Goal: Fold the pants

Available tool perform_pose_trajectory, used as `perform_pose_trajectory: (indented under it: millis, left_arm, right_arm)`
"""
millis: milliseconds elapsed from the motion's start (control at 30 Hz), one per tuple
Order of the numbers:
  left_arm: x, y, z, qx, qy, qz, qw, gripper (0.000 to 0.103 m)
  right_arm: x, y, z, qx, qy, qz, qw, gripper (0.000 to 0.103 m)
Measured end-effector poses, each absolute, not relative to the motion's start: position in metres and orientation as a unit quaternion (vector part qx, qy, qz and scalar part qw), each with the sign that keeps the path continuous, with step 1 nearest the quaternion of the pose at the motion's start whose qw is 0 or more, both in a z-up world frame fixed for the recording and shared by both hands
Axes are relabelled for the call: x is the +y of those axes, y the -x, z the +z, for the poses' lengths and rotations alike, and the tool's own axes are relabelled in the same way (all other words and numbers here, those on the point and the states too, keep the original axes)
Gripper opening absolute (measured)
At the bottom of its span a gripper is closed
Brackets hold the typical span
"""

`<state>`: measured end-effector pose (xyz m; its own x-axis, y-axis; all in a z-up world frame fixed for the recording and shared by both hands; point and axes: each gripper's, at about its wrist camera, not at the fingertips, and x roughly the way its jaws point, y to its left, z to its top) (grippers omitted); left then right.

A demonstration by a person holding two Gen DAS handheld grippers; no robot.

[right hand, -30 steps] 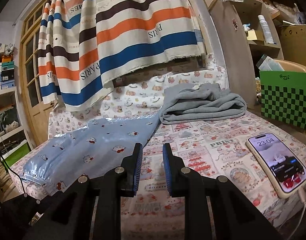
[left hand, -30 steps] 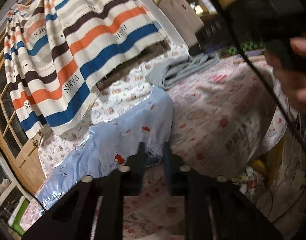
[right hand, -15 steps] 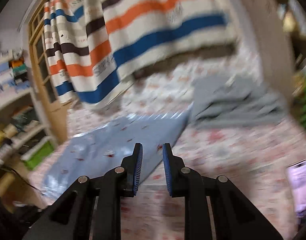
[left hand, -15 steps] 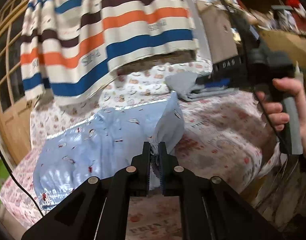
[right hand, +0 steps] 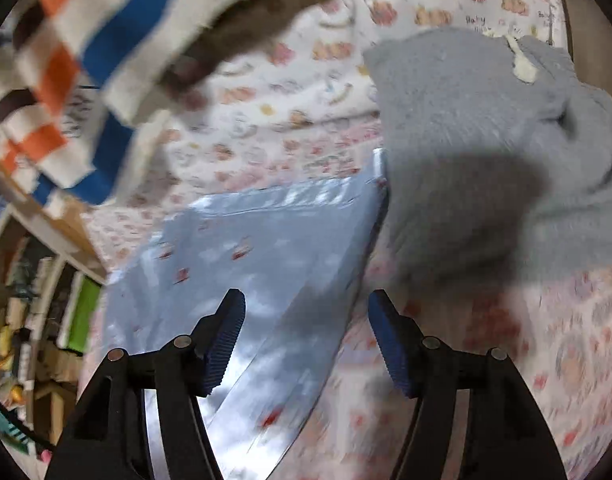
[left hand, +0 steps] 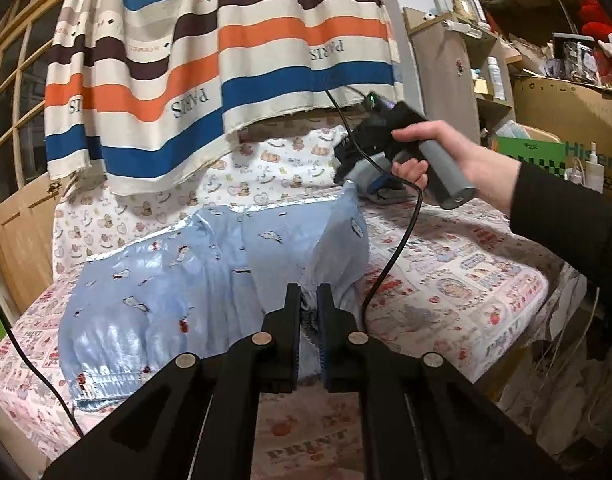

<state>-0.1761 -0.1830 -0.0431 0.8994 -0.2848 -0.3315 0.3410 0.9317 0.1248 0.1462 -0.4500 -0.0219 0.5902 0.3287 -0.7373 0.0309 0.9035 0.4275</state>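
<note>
Light blue pants [left hand: 178, 292] spread across the patterned bed cover [left hand: 457, 280], waist end toward the left, near edge bunched and lifted. Left gripper [left hand: 309, 320] clamped tight on that bunched fabric, pads pressing from both sides. Right gripper [right hand: 306, 332] held by a hand [left hand: 437, 148] above the far corner of the pants, jaws just widened and standing apart over the cloth, nothing pinched. Grey garment [right hand: 485, 128] just beside that corner
</note>
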Motion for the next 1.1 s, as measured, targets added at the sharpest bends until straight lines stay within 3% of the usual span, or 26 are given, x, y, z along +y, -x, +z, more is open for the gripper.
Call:
perform_pose_trajectory:
  millis: [300,467,833,1100]
  left_arm:
    - [-0.169,0.166,-0.046,0.167,-0.07,-0.168,0.969,0.007]
    - [-0.161,0.166,-0.046,0.164,-0.063,-0.162,0.971,0.007]
    - [-0.109,0.163,-0.043,0.152,0.0,-0.109,0.982,0.007]
    - [-0.057,0.182,-0.048,0.133,0.029,-0.05,0.989,0.007]
  right_arm:
    - [-0.445,-0.201,-0.037,0.47,-0.232,0.007,0.851,0.048]
    - [-0.434,-0.215,-0.032,0.46,-0.189,-0.047,0.866,0.004]
    - [-0.366,-0.241,0.049,0.415,-0.174,0.078,0.89,0.0]
    - [-0.208,-0.254,0.098,0.392,-0.115,0.191,0.892,0.0]
